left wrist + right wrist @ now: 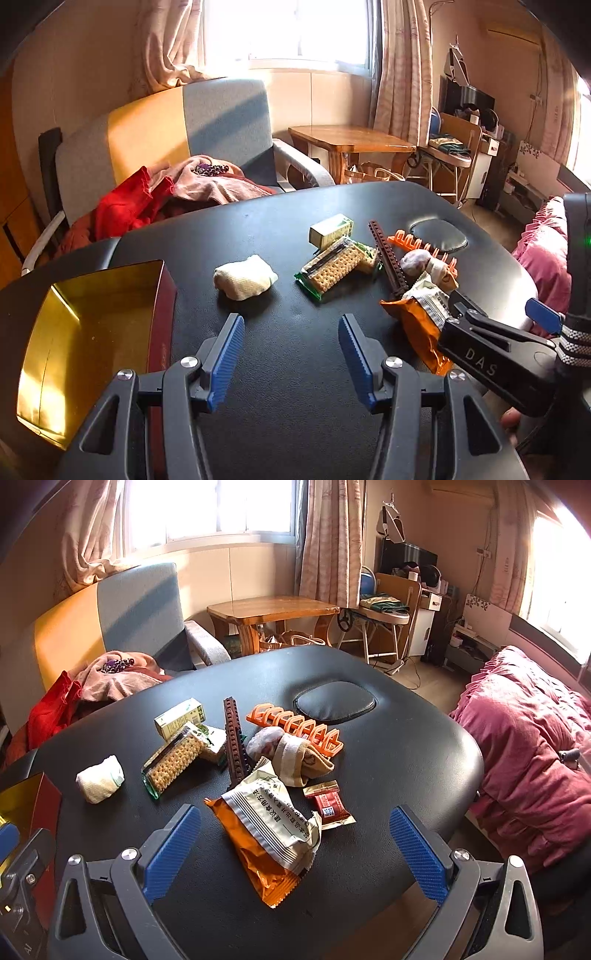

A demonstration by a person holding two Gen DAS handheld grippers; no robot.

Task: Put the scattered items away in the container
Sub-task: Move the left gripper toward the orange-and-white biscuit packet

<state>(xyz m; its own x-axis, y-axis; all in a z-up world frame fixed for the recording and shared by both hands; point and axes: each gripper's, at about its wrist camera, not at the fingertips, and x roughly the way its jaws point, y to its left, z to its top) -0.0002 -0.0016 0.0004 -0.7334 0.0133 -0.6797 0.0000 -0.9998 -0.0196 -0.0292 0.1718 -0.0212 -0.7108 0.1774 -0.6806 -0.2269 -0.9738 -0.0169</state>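
A gold-lined red tin [92, 332] stands open at the left of the black table [288, 354]; its corner shows in the right wrist view [33, 797]. Scattered items lie on the table: a rolled white sock [244, 277] [99, 780], a cracker pack [332, 269] [173, 762], a small green-white box [330, 229] [180, 716], a brown toothed bar [233, 734], an orange plastic rack [295, 727], a beige sock [295, 760], a small red packet [328, 805] and an orange-and-white snack bag [269, 834] [421, 314]. My left gripper [291, 354] is open above bare table. My right gripper [295, 853] is open, straddling the snack bag.
A grey and yellow armchair [177, 125] with red and pink clothes stands behind the table. A wooden side table [273, 609] is further back. A pink quilted bed [528, 746] lies to the right. A round pad [334, 701] is set in the table top.
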